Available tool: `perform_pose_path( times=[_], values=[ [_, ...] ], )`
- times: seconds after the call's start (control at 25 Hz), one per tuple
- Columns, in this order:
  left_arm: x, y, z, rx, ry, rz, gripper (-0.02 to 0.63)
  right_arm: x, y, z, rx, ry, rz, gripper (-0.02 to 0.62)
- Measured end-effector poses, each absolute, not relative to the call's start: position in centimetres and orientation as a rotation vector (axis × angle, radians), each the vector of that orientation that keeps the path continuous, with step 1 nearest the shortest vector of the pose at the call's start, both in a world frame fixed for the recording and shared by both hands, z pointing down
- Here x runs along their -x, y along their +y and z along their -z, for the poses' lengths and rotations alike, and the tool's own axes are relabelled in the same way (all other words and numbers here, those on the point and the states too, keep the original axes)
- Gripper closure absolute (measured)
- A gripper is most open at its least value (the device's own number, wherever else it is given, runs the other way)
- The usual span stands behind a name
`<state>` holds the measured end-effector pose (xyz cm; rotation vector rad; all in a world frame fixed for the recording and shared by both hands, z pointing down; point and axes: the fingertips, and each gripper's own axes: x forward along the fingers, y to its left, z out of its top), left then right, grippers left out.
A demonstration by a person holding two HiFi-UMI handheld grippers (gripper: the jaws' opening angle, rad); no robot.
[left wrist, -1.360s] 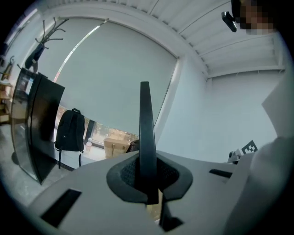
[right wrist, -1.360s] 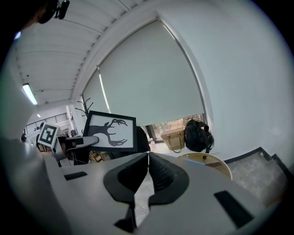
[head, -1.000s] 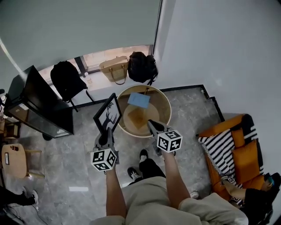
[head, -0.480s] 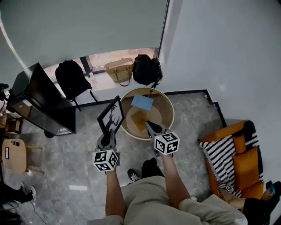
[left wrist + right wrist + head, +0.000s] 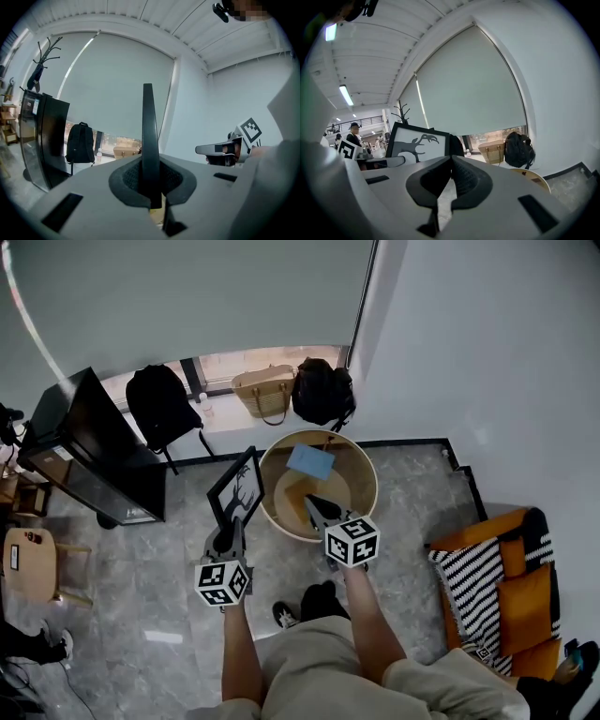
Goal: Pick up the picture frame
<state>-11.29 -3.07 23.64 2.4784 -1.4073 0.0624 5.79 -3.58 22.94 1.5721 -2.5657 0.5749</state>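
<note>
- As the left gripper view confirms, your left gripper (image 5: 229, 531) is clamped on the lower edge of the picture frame (image 5: 236, 490). The black edge stands upright between both pads, with no gap on either side.
- Holding the frame by its lower edge keeps it upright and in the air, with the printed face turned toward your right side. This suits a thin, flat item: the pads appear to bear on the rim and not on the picture.
- Your right gripper (image 5: 311, 506) has its jaws closed together with nothing between them. It sits near the frame, over the near rim of the round wooden tub (image 5: 368, 486). It carries no load. From this position it could probably steady the frame if the panel tips.
- The frame is to the left of the tub and clear of it, touching nothing but your left gripper. Judged from this, the pick-up itself is done.
- Inside the tub lie a blue flat item (image 5: 310, 461) and a tan piece (image 5: 292, 495). What they are cannot be told.
- Farther off, by the window, stand a black backpack (image 5: 157, 406), a woven bag (image 5: 263, 390) and a second black bag (image 5: 322, 392). A black cabinet (image 5: 89, 446) stands to the left. All are well apart from the frame, so you should meet no obstruction there.
</note>
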Motion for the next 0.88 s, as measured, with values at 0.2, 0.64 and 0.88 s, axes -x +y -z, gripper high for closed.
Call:
perform_pose_path(
  times=[0.2,0.64,0.88],
  values=[
    [12.4,-2.7,-24.0,-2.468,-1.414,-0.045,0.58,-3.9,-3.6,-23.0,-1.531,-2.574,-0.549,0.561],
    [14.0,-2.2,-24.1,-2.446,-1.401,0.014,0.58,-3.6,-2.5,-23.1,-1.599,-2.524,-0.511,0.561],
    [13.7,-2.5,-24.4,-2.439,-1.381,0.022,0.58,-4.1,-1.9,-23.2,-1.587,-2.524,-0.497,0.561]
  ],
)
